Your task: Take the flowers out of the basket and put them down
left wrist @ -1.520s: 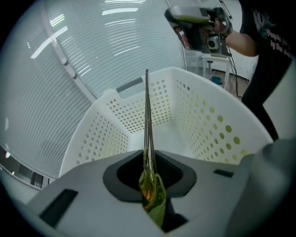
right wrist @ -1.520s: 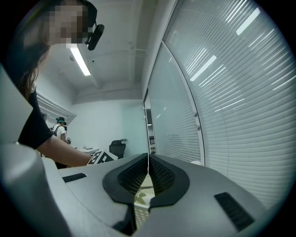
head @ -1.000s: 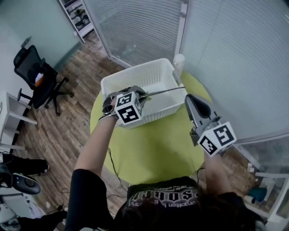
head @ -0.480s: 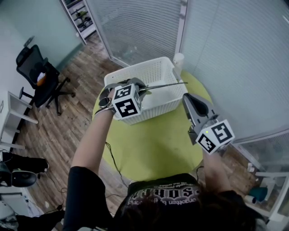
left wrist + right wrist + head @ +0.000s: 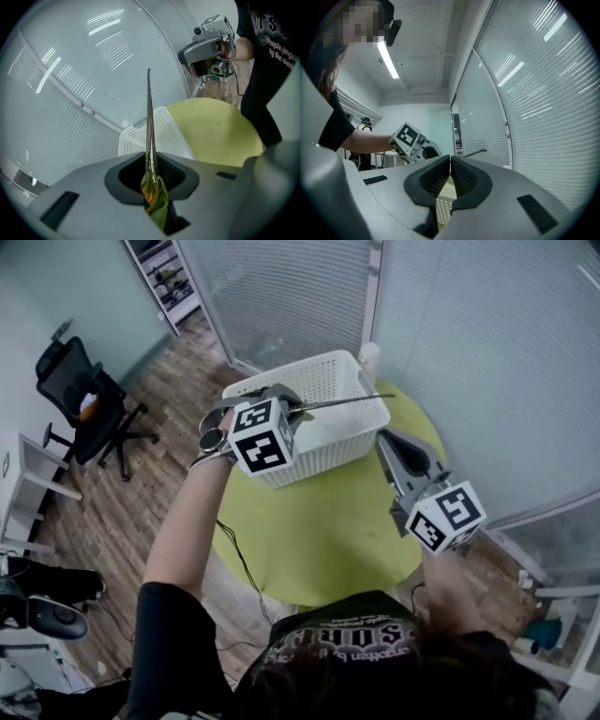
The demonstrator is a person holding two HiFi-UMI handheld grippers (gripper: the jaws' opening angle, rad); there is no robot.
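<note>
My left gripper (image 5: 291, 409) is held above the near-left rim of the white perforated basket (image 5: 323, 432), shut on a bunch of thin flower stems (image 5: 342, 402) that point right across the basket. In the left gripper view the stems (image 5: 149, 112) run straight out from the jaws, and green and orange flower parts (image 5: 153, 199) sit pinched between them. My right gripper (image 5: 392, 442) hovers over the right side of the round yellow-green table (image 5: 319, 531), shut and holding nothing; in the right gripper view its pads (image 5: 458, 178) meet.
The basket stands at the table's far edge, against slatted glass walls. A white cylinder (image 5: 370, 357) stands just behind it. A black office chair (image 5: 80, 409) is on the wooden floor at the left. The person's torso is at the table's near edge.
My left gripper has risen a little with the stems in it, its tip end now higher over the basket. The right gripper has hardly moved.
</note>
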